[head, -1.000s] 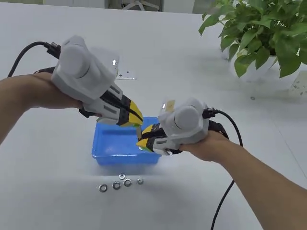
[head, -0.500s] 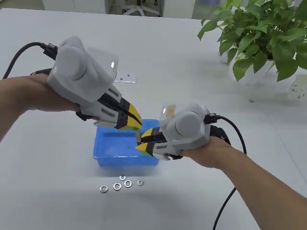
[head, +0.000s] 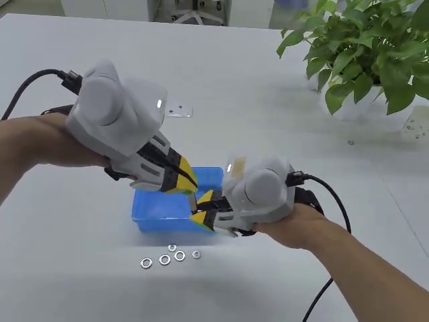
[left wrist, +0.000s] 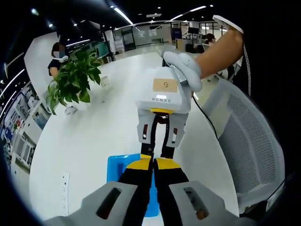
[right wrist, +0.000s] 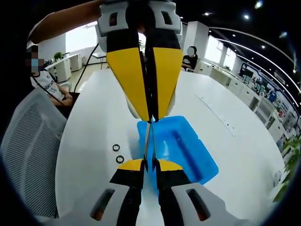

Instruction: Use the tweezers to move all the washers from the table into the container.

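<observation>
L gripper & R gripper lowered toward blue container vs 1 s ago. Tweezers clamped by both, jaws closed. Five washers left on table, just beside container; pick-up judged near.

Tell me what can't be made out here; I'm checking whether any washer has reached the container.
Container floor: head view, partly covered by the left gripper and right gripper.
Tweezers, lower end: right gripper view, hidden between that gripper's jaws.
Washers: head view, too small to tell whether any overlap.
</observation>
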`<action>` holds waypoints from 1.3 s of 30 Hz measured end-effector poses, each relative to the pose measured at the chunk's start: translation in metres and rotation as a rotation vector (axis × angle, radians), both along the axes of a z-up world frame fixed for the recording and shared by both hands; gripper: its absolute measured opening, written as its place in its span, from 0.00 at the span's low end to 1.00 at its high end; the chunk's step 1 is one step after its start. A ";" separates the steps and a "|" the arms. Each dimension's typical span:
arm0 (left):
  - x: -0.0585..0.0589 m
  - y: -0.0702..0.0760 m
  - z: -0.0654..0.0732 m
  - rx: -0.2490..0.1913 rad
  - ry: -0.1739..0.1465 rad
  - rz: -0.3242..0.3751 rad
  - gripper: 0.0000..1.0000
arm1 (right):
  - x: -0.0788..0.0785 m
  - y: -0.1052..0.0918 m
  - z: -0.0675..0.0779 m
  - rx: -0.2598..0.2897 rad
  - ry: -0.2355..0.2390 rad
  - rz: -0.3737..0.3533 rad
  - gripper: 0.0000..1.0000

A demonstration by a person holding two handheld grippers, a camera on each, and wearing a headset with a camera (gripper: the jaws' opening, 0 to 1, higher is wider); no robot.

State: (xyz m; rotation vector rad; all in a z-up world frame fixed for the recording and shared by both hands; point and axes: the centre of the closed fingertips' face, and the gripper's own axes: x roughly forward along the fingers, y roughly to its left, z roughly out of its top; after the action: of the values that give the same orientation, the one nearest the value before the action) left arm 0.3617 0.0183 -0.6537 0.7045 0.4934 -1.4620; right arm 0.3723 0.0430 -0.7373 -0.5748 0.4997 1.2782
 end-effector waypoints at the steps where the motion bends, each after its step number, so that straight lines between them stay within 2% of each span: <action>1: -0.001 0.000 -0.001 0.001 0.001 0.000 0.05 | -0.001 0.000 -0.001 0.000 0.002 0.000 0.12; 18: -0.021 0.001 -0.024 0.032 0.033 -0.017 0.05 | -0.021 -0.001 -0.023 -0.012 0.035 0.010 0.12; 39: -0.027 0.002 -0.044 0.057 0.063 -0.022 0.05 | -0.032 -0.001 -0.044 -0.023 0.077 0.019 0.12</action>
State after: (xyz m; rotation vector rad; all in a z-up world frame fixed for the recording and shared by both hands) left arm 0.3350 0.0205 -0.6978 0.7124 0.5792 -1.4988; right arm 0.3405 0.0419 -0.7808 -0.5522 0.5743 1.3183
